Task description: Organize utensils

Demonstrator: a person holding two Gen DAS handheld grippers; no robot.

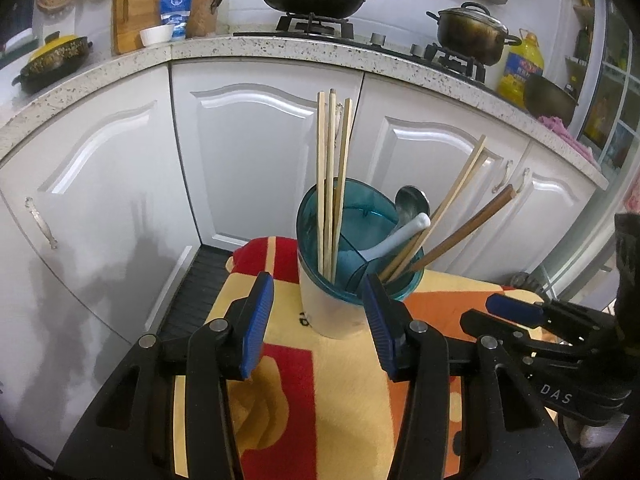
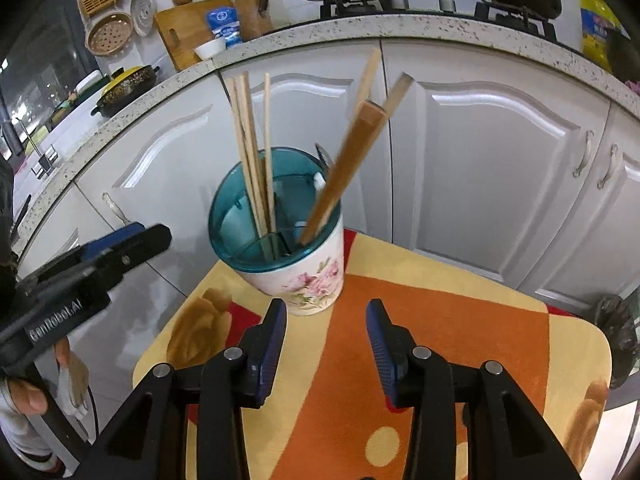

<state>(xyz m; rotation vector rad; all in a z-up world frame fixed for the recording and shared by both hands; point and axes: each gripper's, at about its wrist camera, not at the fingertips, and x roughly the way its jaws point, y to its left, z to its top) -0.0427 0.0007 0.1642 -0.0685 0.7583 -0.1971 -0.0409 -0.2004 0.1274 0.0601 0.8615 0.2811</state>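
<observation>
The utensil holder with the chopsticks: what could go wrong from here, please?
1. The utensil holder is tall, and the brown chopsticks lean far over its rim; a knock from the tongs might tip it.
2. It stands close to the back edge of the patterned table cover, so a push could slide it off.
3. The left tongs are open right at its wall, and the right tongs are open nearby.

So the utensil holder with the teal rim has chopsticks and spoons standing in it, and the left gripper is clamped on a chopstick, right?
Not quite. The utensil holder does hold chopsticks and spoons, but the left gripper grips nothing: the left wrist view shows its fingers apart with only the holder and the cloth beyond them.
</observation>
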